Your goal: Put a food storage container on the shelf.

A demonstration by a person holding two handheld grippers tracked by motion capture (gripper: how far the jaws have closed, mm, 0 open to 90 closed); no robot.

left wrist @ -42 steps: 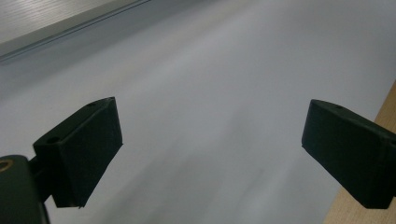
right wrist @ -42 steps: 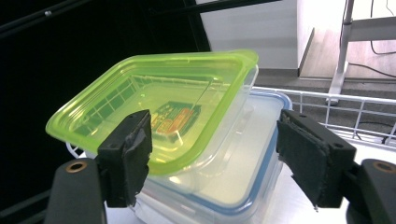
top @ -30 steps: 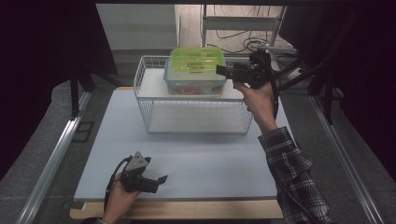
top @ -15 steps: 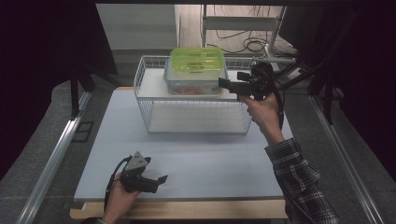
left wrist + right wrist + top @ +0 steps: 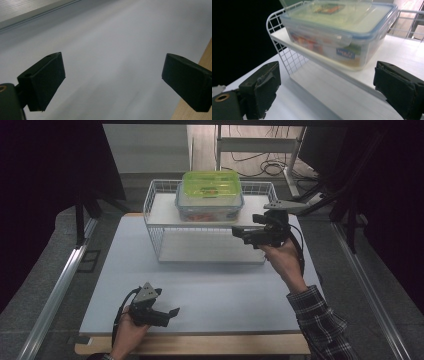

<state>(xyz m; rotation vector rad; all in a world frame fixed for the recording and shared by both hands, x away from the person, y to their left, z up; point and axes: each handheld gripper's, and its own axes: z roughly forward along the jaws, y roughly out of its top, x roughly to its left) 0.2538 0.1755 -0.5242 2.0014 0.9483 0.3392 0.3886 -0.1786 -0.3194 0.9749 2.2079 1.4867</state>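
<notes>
Lidded food container on wire shelf, contents blurred, right tool open beside

I see a white wire rack on a pale grey mat, with the desk showing light wood at its near edge. On the rack's white shelf sits a clear box with a blue-edged lid and a blue label; red and orange show through its wall. A bright green lid tops it in the high view. Both grippers are black, left and right, each with a grey plate. My right sleeve is a dark plaid with pale lines.
</notes>
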